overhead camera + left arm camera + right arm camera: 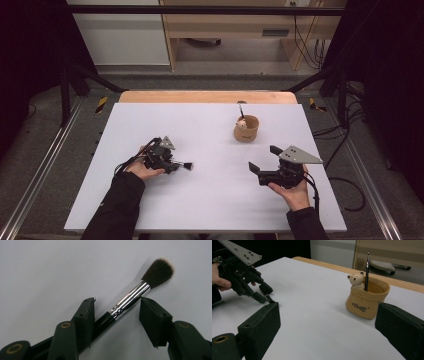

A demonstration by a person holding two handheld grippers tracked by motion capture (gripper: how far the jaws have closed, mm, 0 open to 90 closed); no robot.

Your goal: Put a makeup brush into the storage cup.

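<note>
Black-handled, the brush lies on the white surface between the left tool's parted jaws, touching one. The right tool hovers open near the tan pot.

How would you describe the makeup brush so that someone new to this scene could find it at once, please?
Start at the white table and look to its left side, where the left gripper is held low. The makeup brush lies on the table between its open jaws. Its shiny silver ferrule and dark bristle tuft set it apart from the thin tool standing in the tan bear cup.
</note>
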